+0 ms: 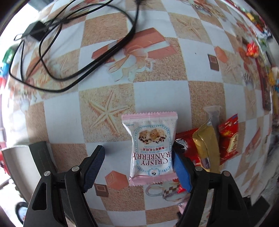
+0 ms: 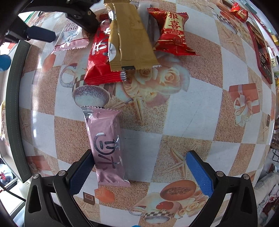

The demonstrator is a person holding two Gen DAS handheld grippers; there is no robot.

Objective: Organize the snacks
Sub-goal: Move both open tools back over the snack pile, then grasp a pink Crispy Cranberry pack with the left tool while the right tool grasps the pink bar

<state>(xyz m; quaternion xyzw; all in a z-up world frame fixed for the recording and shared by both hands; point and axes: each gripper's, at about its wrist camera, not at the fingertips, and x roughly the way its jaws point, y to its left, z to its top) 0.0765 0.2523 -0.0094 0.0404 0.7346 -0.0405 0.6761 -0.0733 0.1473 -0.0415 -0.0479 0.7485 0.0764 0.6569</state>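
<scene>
A pink and white Crispy Cranberry packet (image 1: 151, 150) lies flat on the patterned tablecloth between the fingers of my left gripper (image 1: 137, 165). That gripper is open; the packet's edge is against the right pad (image 1: 181, 171) and well clear of the left one. Beside it sits a pile: a gold packet (image 1: 207, 145) over two red packets (image 1: 228, 139). In the right wrist view a pink bar packet (image 2: 106, 146) lies by the left finger of my open right gripper (image 2: 140, 172). The same pile (image 2: 129, 38), the cranberry packet (image 2: 71, 35) and the left gripper (image 2: 64, 26) show at the top.
A black cable (image 1: 69, 57) with an adapter (image 1: 35, 30) lies at the far left of the table. A dark red tray (image 2: 261, 52) and loose candies (image 2: 239, 10) sit at the right. The table's edge (image 2: 17, 104) runs down the left of the right wrist view.
</scene>
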